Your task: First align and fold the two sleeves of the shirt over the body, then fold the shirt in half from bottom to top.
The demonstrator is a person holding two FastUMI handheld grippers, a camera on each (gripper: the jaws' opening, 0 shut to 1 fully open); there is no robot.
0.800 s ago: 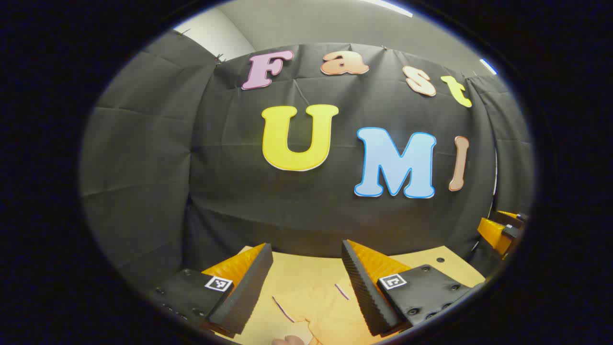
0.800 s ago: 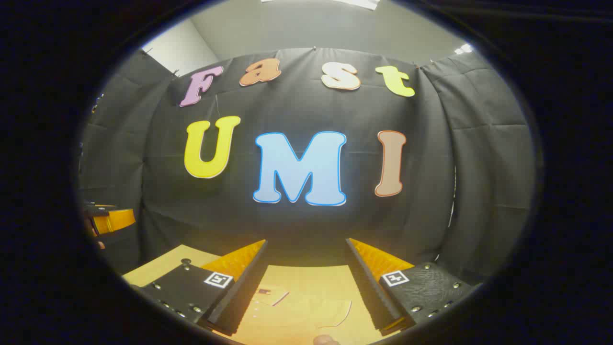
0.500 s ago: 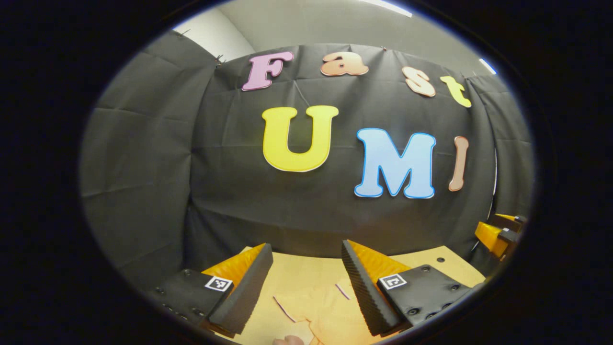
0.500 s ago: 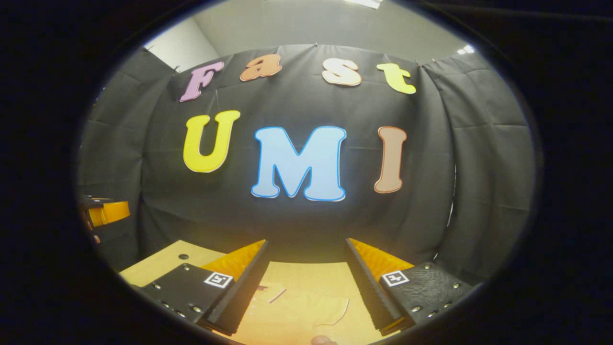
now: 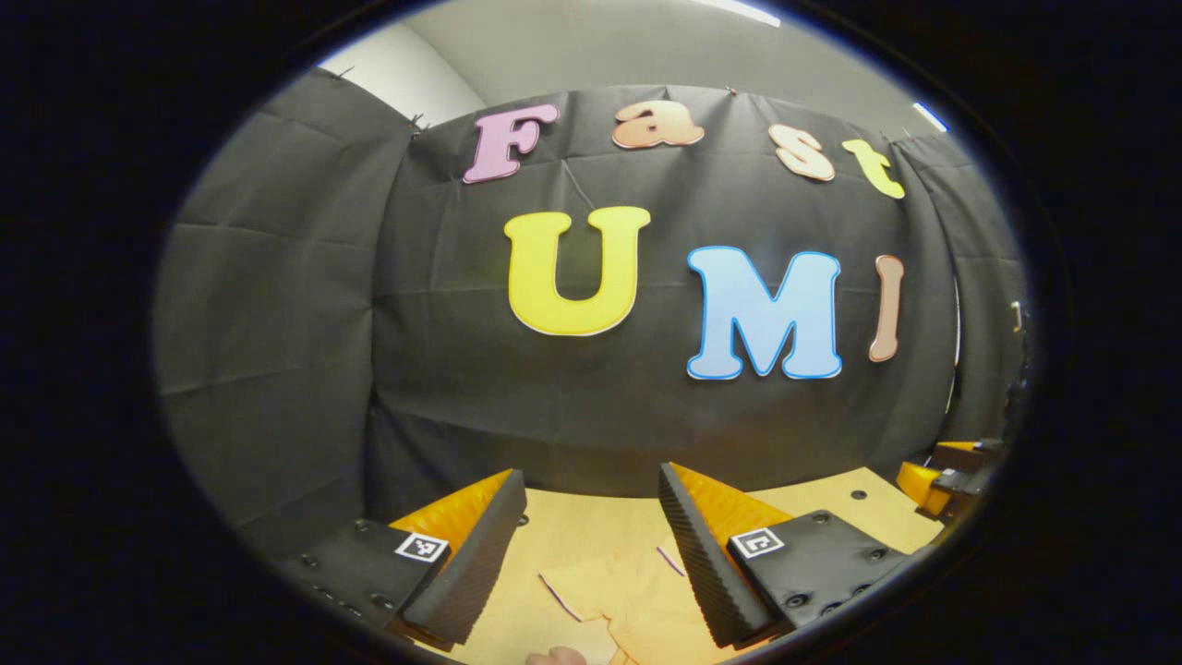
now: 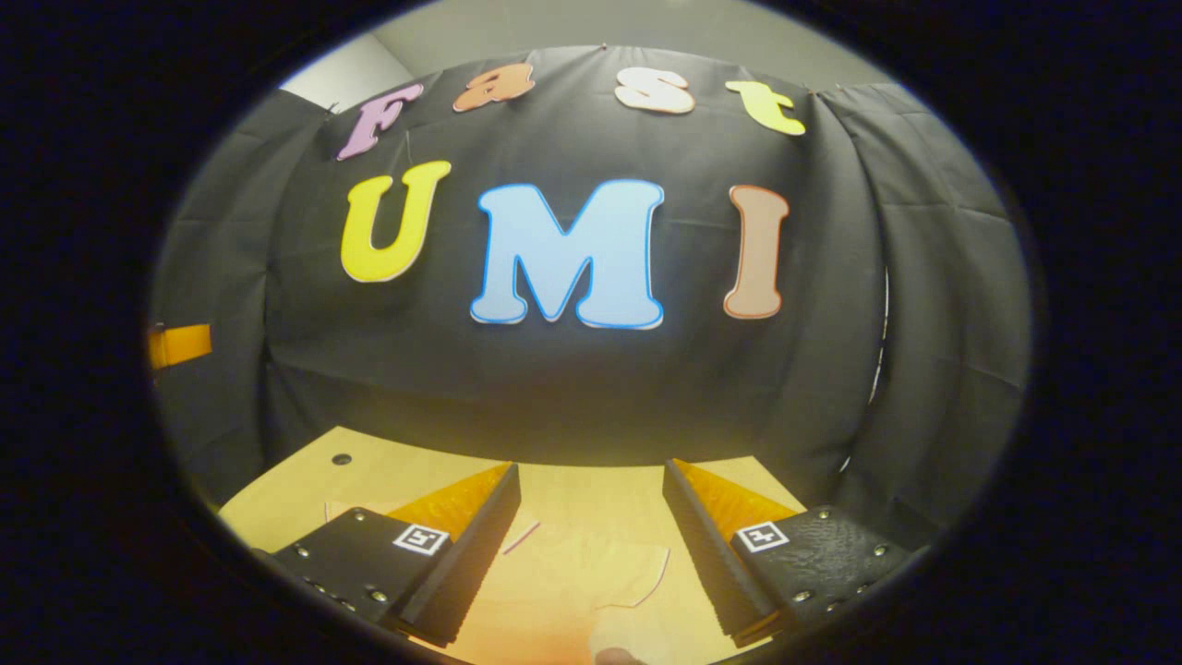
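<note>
A pale orange shirt (image 5: pixel 628 596) with thin dark trim lies flat on the wooden table (image 5: pixel 572 522), low in the left gripper view. My left gripper (image 5: pixel 591 536) hangs above it, open, nothing between its fingers. In the right gripper view the same shirt (image 6: pixel 572 577) spreads on the table (image 6: pixel 397 466) under my right gripper (image 6: pixel 591 526), which is open too and holds nothing. A sleeve edge (image 6: pixel 651 577) curves just inside the right finger. The right gripper (image 5: pixel 946 471) also shows at the far right edge of the left gripper view.
The booth's black cloth wall (image 5: pixel 572 406) rises close behind the table's far edge. Small dark holes (image 6: pixel 342 458) dot the tabletop. A bit of a hand (image 5: pixel 554 656) shows at the bottom edge of the left gripper view.
The right gripper has tipped downward, so more table and shirt show beneath it. In the left gripper view the other gripper has sunk lower at the right edge. Both stay open.
</note>
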